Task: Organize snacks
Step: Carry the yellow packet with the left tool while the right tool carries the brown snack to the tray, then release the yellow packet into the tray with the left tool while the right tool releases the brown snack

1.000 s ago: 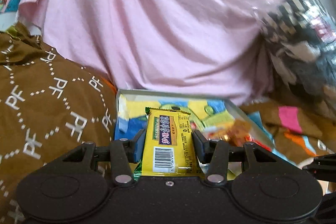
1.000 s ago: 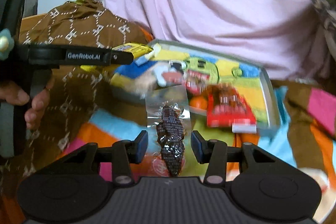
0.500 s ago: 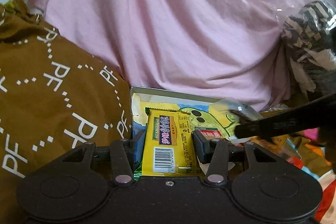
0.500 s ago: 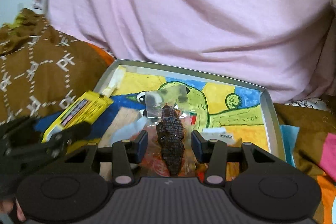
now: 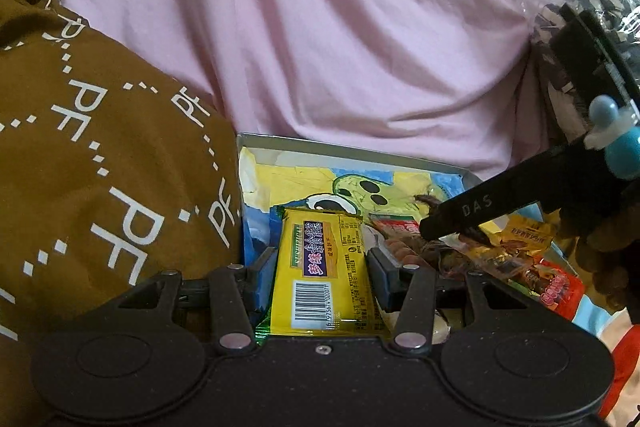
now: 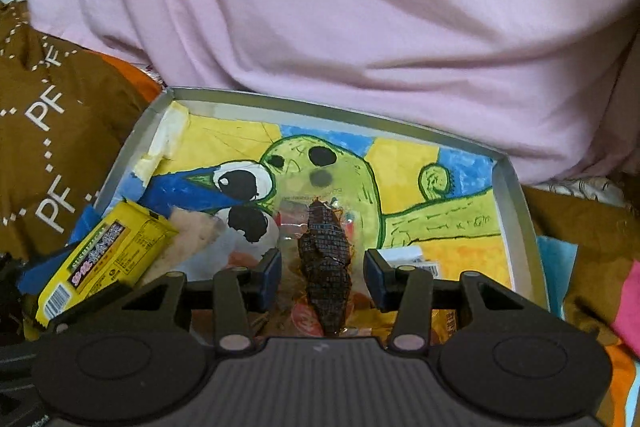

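Observation:
My left gripper (image 5: pixel 322 263) is shut on a yellow snack packet (image 5: pixel 320 267) with a barcode, held flat over the near left corner of a shallow grey tray (image 5: pixel 348 155) lined with a cartoon drawing. My right gripper (image 6: pixel 323 267) is shut on a clear-wrapped dark brown snack (image 6: pixel 324 259), which hangs over the tray's (image 6: pixel 516 211) front middle. The yellow packet (image 6: pixel 104 263) also shows at the left of the right wrist view. A black finger (image 5: pixel 476 209) of the right gripper crosses the left wrist view just right of the yellow packet.
Several snack packets lie in the tray's near part, among them a red one (image 5: pixel 556 287) and an orange-yellow one (image 5: pixel 524 235). Pink cloth (image 6: pixel 360 7) rises behind the tray. Brown patterned cloth (image 5: pixel 100 167) bulges on its left. A hand (image 5: pixel 600 251) is at the right.
The right gripper swung from the cloth in front of the tray to above it, close beside the left gripper. The left gripper moved nearer the tray. Both grips are unchanged.

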